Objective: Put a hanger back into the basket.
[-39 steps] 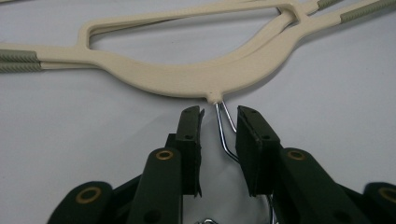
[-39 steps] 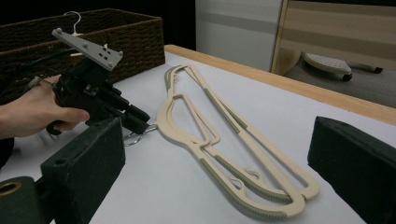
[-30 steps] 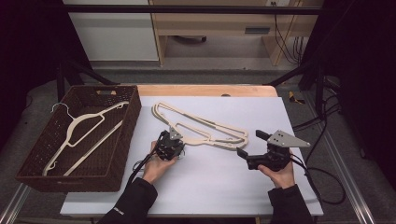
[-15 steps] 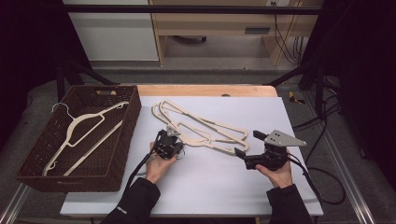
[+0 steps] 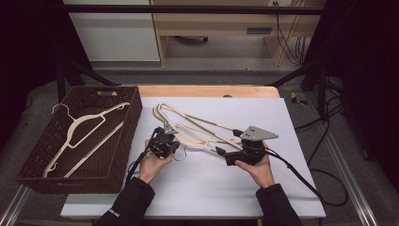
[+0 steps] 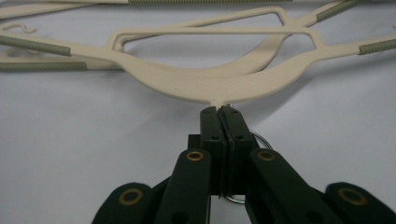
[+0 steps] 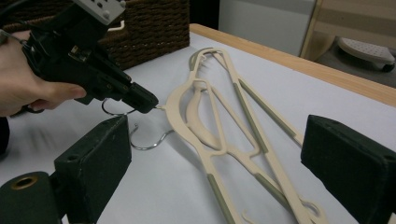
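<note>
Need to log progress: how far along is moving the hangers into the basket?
Done: one cream hanger lies in the wicker basket. In hand: the left gripper is shut on the metal hook of a hanger on the table; the right gripper is open beside the stack. Left: the overlapping hangers on the table, at least two.

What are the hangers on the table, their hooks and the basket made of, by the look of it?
Hangers: likely moulded plastic, cream, matte, with hollowed openwork frames; grey-green ribbed strips on the arms look like rubbery anti-slip inserts.
Hooks: thin bright wire, probably steel, with a shiny silver glint.
Basket: dark brown woven wicker or rattan-like strands; natural or synthetic is not clear.
</note>
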A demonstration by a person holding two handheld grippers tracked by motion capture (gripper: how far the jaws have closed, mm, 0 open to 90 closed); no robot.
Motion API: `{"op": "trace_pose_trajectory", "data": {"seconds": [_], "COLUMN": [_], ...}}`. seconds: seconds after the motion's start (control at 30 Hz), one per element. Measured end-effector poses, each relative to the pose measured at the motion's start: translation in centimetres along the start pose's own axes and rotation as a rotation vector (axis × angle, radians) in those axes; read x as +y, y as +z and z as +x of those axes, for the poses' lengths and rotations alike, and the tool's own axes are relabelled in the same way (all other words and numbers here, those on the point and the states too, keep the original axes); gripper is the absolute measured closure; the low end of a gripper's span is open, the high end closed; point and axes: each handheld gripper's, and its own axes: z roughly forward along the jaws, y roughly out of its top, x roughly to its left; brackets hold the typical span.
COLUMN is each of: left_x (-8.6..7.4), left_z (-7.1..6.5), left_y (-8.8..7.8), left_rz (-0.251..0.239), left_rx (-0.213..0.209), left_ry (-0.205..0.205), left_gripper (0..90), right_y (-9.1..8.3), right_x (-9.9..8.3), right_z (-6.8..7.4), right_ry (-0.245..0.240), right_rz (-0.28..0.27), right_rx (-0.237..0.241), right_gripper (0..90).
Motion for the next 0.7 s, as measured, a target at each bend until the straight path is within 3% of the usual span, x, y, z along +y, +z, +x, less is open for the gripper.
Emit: {"op": "trace_pose_trajectory", "data": {"seconds": [0.3, 0.7], "left_x": [1.4, 3.0], "left_z": [-0.8, -1.2], "left_y": [-1.5, -2.8], "left_rz": [0.012, -0.002], "left_rx": [0.004, -0.006], "left_ry": [0.034, 0.042], "left_gripper": [88.8, 88.8], "right_y": [4.7, 9.3], "right_x": [0.7, -0.3], "right_z": [1.3, 2.4], "right_ry": [-0.03, -0.093], "right_rz": [0.032, 0.149], "right_rx": [0.023, 0.013], "right_gripper": [12.8, 23.5]}}
